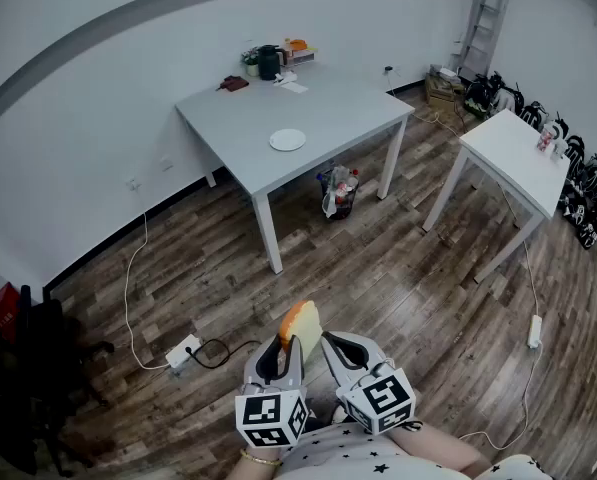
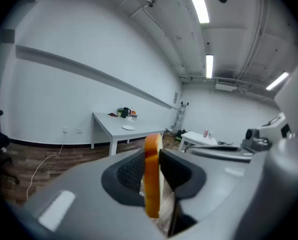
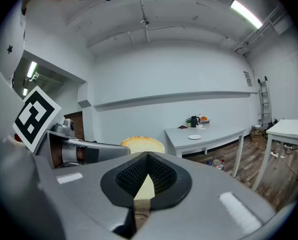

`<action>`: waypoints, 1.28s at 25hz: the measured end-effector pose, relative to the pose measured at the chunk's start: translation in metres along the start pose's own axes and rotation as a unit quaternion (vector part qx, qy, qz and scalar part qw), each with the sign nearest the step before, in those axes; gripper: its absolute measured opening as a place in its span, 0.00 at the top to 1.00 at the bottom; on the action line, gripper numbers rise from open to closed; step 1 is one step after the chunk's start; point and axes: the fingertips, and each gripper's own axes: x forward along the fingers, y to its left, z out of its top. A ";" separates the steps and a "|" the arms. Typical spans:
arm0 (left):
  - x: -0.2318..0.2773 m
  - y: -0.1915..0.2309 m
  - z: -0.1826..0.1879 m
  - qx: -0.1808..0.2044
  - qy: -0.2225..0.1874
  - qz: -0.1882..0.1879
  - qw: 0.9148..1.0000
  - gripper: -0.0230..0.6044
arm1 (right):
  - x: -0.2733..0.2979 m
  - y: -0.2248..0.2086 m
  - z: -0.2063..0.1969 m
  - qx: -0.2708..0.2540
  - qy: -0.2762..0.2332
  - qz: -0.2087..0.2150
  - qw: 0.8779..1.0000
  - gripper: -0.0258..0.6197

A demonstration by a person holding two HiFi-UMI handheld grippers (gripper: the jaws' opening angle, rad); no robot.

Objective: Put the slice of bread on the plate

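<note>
Left gripper (image 1: 289, 348) clamps bread slice (image 1: 300, 320) upright on edge, right gripper (image 1: 334, 344) closed empty beside it; plate (image 1: 287, 140) well ahead, toward near corner of grey table (image 1: 338, 108).

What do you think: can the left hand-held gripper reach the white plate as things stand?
Probably not from here. The left hand-held gripper holds the bread slice, but the plate lies on the grey table far across the wooden floor. Nothing blocks the path.
</note>
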 end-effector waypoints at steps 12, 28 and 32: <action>0.000 0.034 0.006 -0.003 -0.006 -0.008 1.000 0.81 | 0.025 0.020 0.002 0.000 0.000 -0.005 1.000 0.96; 0.045 0.061 0.018 -0.011 0.000 -0.015 1.000 0.81 | 0.067 -0.003 0.002 0.017 0.010 -0.018 1.000 0.96; 0.084 0.065 0.027 -0.009 -0.001 -0.010 1.000 0.82 | 0.094 -0.038 0.011 0.010 0.004 -0.013 1.000 0.96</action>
